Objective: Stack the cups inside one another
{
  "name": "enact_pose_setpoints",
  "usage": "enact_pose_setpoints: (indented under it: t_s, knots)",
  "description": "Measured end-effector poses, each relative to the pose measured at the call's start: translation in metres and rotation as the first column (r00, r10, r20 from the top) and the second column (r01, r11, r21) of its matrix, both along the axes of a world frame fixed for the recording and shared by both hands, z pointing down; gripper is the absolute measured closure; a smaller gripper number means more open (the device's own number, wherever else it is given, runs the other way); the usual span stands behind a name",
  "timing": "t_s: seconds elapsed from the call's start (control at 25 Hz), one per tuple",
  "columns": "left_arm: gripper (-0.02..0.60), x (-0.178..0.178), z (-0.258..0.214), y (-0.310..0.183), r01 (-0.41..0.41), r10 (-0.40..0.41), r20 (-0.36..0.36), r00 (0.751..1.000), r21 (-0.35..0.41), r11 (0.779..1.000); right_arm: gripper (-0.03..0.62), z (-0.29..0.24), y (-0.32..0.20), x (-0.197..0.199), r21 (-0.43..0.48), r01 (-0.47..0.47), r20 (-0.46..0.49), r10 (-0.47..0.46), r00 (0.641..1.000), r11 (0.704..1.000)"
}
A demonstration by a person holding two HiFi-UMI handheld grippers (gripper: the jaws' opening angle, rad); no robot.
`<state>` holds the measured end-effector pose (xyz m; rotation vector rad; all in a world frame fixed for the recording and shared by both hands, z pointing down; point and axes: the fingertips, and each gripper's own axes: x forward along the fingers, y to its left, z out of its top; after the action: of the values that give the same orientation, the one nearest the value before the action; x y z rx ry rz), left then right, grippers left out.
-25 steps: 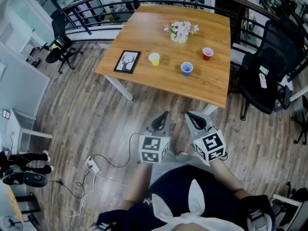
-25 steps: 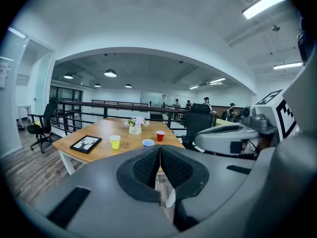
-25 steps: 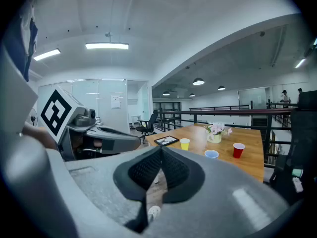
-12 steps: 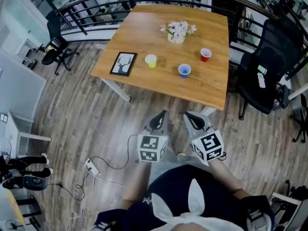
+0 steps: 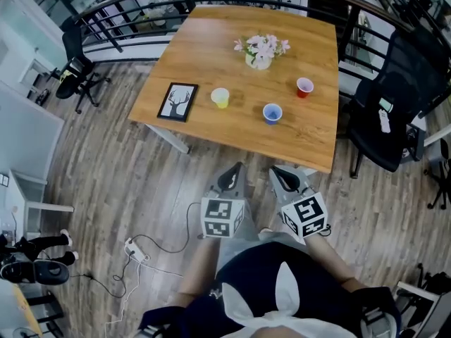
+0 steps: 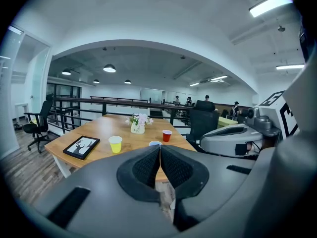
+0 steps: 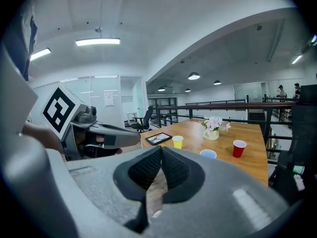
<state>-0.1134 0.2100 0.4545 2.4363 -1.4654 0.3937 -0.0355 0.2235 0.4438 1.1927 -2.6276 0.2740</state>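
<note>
While all jaws meet empty, the cups (image 5: 272, 113) stand well ahead.

on table (image 5: 211, 48): frame (image 5: 177, 102) left | cups (image 5: 272, 113) right | vase (image 5: 260, 60) behind

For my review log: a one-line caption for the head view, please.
Left gripper and right gripper, shut, short of wooden table with yellow cup, blue cup, red cup.
</note>
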Motion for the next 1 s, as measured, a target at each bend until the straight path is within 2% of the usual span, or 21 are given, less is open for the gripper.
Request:
enact_pose_setpoints:
  t_s: [0.4,0.72,0.92,1.0]
  knots:
    - [0.561,-0.022,0.013,-0.085,-0.010,0.010,0.012,1.000,-0.039,0.999,0.595,0.007,-0.077,-0.014,-0.035,-0.023,-0.010,0.022,1.000,0.999]
    - [0.550,-0.049,0.011,-0.163,-0.010,0.012,0.065,0.998,-0.040,0.999,0.595,0.006,-0.130,-0.028,-0.057,-0.044,-0.023,0.042,0.999,0.997]
    - [0.376,-0.071,0.018,-0.202,0.013,-0.005,0.127,0.992,-0.060,0.998,0.595,0.005,-0.157,-0.038,-0.060,-0.046,-0.032,0.044,0.999,0.997]
    - [0.340,-0.075,0.021,-0.213,0.011,0.000,0.138,0.990,-0.079,0.997,0.595,0.005,-0.167,-0.042,-0.063,-0.048,-0.034,0.046,0.998,0.997]
